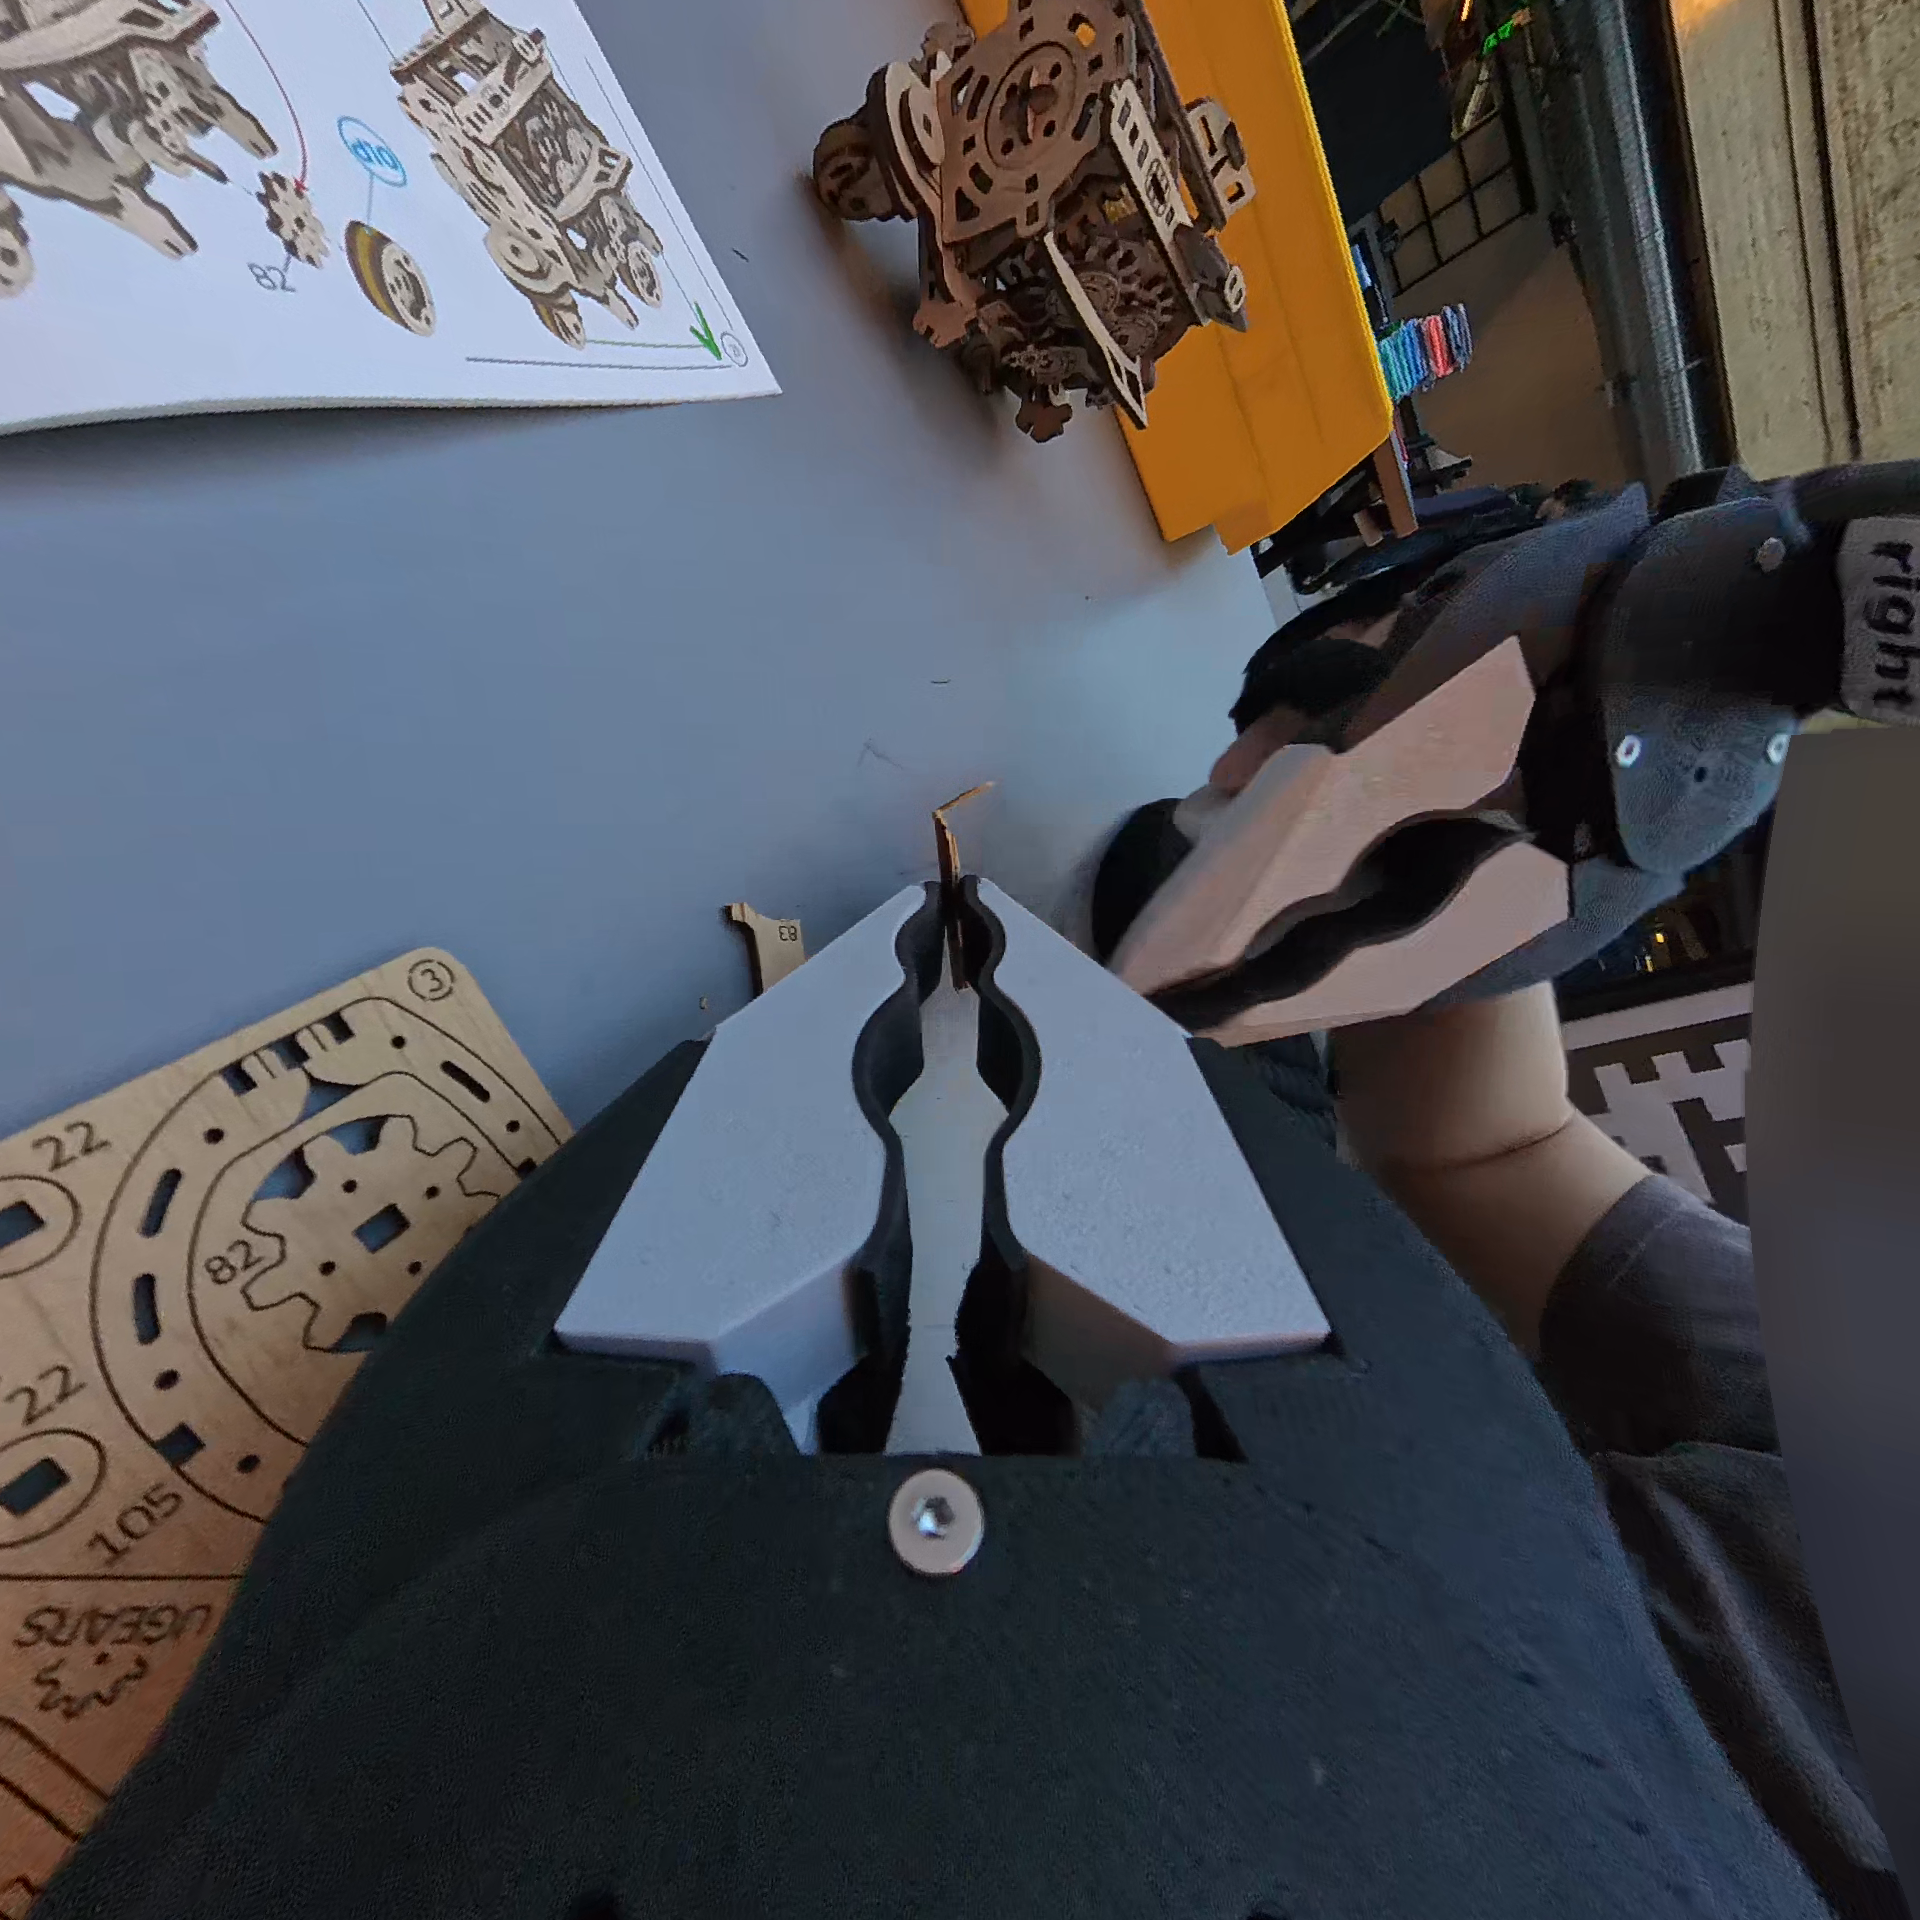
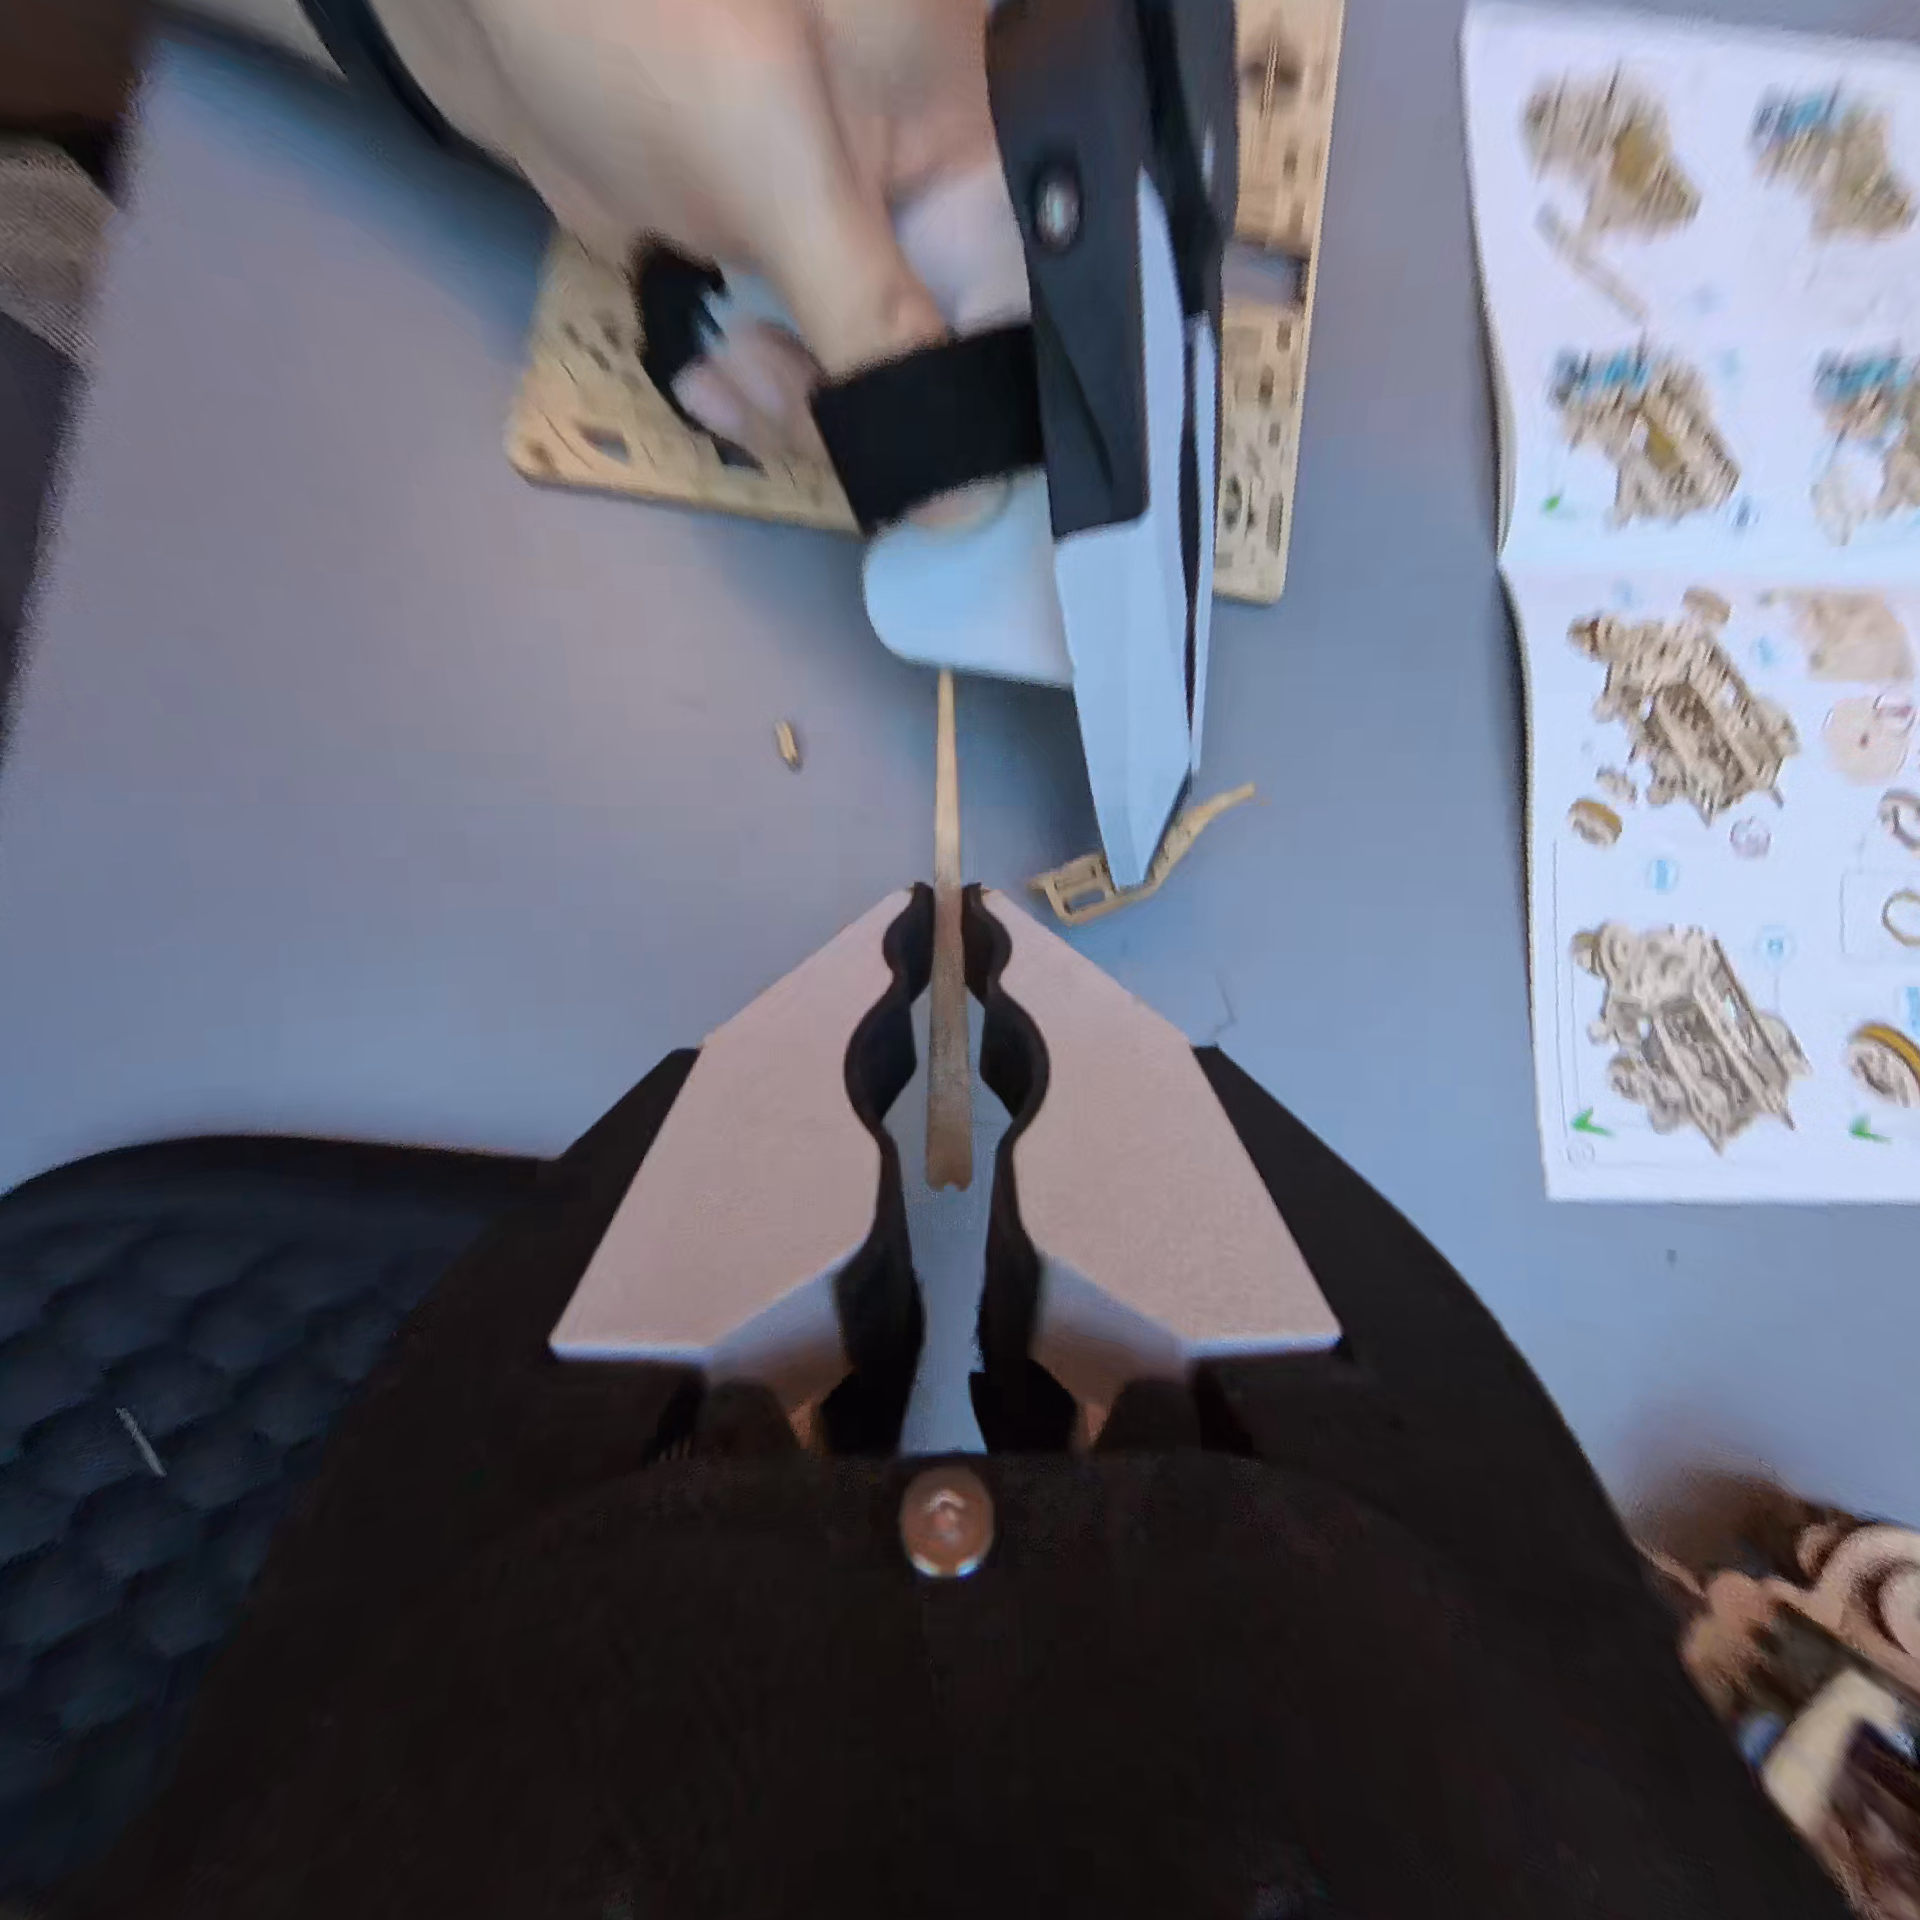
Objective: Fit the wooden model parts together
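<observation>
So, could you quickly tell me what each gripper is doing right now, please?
Left gripper: shut on a thin wooden part.
Right gripper: shut on a wooden strip.

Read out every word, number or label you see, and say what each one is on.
I don't read out writing; these things bear it:
Instruction booklet: printed numbers.
Wooden parts sheet: engraved numbers, a maker's mark.
Small loose wooden piece: an engraved number.
White band on the right gripper: one word.
Right wrist view: all too blurred.
</observation>
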{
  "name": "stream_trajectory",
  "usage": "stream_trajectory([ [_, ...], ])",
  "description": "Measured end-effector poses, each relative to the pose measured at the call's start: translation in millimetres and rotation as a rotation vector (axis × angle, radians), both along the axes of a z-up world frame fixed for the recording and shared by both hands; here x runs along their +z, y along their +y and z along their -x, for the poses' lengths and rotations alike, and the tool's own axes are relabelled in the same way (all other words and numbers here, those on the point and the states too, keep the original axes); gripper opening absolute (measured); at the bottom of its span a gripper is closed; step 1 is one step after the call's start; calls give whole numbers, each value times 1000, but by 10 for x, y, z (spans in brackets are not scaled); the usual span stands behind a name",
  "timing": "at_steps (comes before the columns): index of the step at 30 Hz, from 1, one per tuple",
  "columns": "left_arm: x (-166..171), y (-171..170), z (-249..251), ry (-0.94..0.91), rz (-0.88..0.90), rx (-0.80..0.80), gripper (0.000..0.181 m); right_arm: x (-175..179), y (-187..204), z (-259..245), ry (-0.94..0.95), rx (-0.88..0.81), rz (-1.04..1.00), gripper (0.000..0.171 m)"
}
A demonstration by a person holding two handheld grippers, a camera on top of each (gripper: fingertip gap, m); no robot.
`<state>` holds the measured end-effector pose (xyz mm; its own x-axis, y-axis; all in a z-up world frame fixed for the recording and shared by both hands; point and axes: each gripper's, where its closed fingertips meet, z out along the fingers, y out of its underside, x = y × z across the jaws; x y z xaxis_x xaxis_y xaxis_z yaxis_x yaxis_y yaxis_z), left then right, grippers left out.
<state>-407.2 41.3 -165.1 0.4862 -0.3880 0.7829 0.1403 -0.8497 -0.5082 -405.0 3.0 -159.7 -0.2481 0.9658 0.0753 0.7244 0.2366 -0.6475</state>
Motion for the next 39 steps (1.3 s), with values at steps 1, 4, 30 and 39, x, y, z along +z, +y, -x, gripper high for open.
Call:
stream_trajectory([
  [1, 26, -4, -3, -25, 3, -4, 0, 166, -55, 40, 128, 19, 71, 3],
  [4, 197, -38, -10, -183, 21, -39, 0, 678, -87, 66, 526, 31, 295, 0],
  [30, 663, -157, -25, -267, -244, -113, 0, 507, 155, 105, 455, -328, 779, 13],
  [39, 701, -159, -38, -290, -270, -119, 21, 752, 315, 61, 644, -368, 946, 0],
])
